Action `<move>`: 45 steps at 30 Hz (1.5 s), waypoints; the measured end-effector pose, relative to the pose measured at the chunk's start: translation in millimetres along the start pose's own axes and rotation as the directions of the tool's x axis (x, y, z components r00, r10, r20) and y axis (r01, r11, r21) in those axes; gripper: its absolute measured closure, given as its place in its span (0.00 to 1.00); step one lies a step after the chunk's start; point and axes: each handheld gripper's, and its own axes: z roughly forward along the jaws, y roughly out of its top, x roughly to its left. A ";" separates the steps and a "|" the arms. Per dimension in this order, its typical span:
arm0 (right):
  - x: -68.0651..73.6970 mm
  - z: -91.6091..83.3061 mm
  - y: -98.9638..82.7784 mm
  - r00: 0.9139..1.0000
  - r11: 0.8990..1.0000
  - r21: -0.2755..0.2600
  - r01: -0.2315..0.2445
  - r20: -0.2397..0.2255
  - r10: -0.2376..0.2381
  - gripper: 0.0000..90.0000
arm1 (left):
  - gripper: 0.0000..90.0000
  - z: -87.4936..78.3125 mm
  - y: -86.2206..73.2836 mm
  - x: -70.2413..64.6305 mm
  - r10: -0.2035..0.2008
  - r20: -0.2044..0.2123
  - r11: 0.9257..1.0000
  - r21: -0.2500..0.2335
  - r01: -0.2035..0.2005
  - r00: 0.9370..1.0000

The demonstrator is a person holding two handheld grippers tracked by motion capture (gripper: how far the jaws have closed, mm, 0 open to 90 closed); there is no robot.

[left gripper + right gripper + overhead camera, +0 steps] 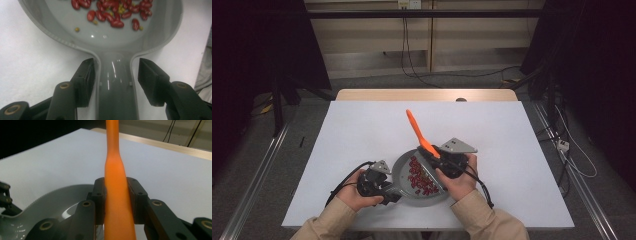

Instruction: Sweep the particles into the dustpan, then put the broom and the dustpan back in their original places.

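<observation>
— Grey plastic, that pan point(404, 172)? It sits at the near edge of the white table point(362, 130), right in front of the person, with red beans point(419, 177) spread across its floor.

— Looks like plastic, yes. What worries me is the handle. The left gripper point(384, 192) has its jaws either side of the pan handle point(116, 82), and in the left gripper view the left pad point(86, 80) looks to be against the handle while the right pad point(150, 82) stands clear with white table showing in the gap. So that side is partly open, bracketing the handle, not clamped on it.

— So if the stirring pushes sideways?

— Then I'd guess the pan slides or swings, and beans go over the rim. They lie close to the wall on the far side already.

— And the right gripper point(439, 157)?

— Closed on the orange spatula point(418, 131). In the right gripper view both pads press the widening part of the orange shaft, narrow gap, nothing loose that I can see. The handle end points up and away across the table towards the far edge; the working end goes down towards the beans, though I can't see the blade itself.

— Any risk there?

— The shaft is smooth and tapered. A hard scrape could let it twist or slip through the pads, I reckon.

— Farther back?

— Bare table, then the wooden strip point(427, 95) along its far edge and cables point(412, 45) hanging on the wall.
</observation>
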 end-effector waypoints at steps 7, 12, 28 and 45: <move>-31.4 -14.1 -0.9 0.998 0.999 -0.004 -0.036 0.057 0.036 0.79 | 0.70 1.7 -1.4 -2.8 0.037 -0.050 0.998 -0.041 -0.039 0.998; -41.2 -16.4 -6.3 0.996 0.999 0.012 -0.044 0.076 0.043 0.79 | 0.71 0.2 -7.3 -4.5 0.062 -0.075 0.995 -0.077 -0.067 0.995; -13.3 -3.3 -16.6 0.997 0.998 0.041 -0.051 0.056 0.049 0.79 | 0.71 0.7 -11.0 2.1 0.018 -0.130 0.988 -0.152 -0.038 0.991; -33.1 -30.1 6.7 0.990 0.986 -0.102 -0.129 0.044 0.134 0.79 | 0.71 -17.3 -20.8 17.2 -0.096 -0.164 0.961 -0.273 0.048 0.982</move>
